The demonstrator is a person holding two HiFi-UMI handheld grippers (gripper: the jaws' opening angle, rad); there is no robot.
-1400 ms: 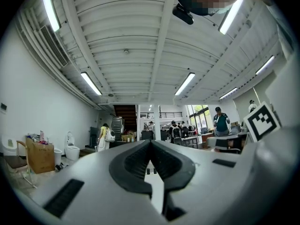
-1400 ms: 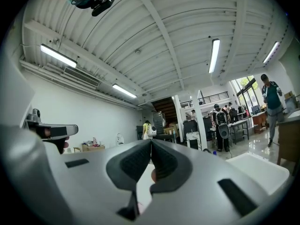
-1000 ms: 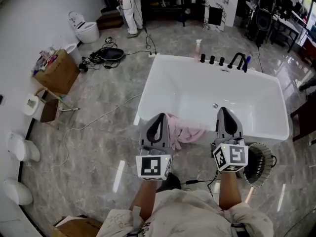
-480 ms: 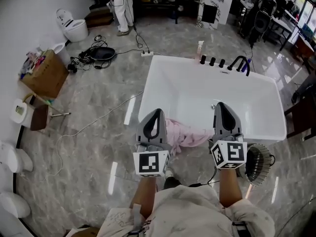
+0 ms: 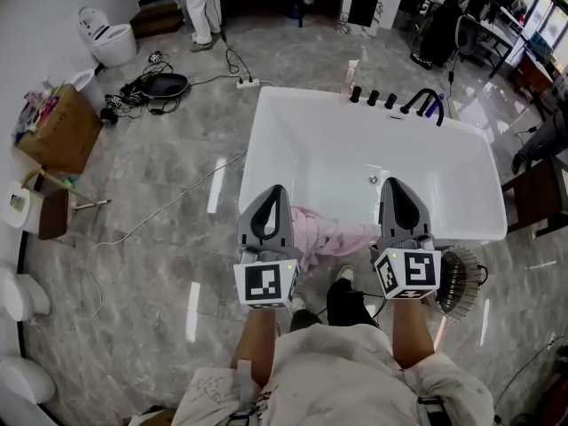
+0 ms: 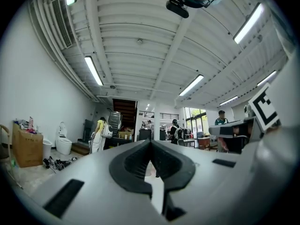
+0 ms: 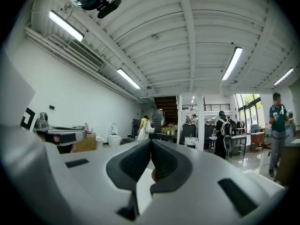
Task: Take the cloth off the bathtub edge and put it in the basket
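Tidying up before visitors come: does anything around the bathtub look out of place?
Yes. A pink cloth lies crumpled over the near edge of the white bathtub, left hanging rather than put away. Farther off to the left, a tangle of cables sprawls loose on the floor.

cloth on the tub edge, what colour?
Pale pink, plain. The cloth hangs over the near edge of the white bathtub; it shows best in the head view.
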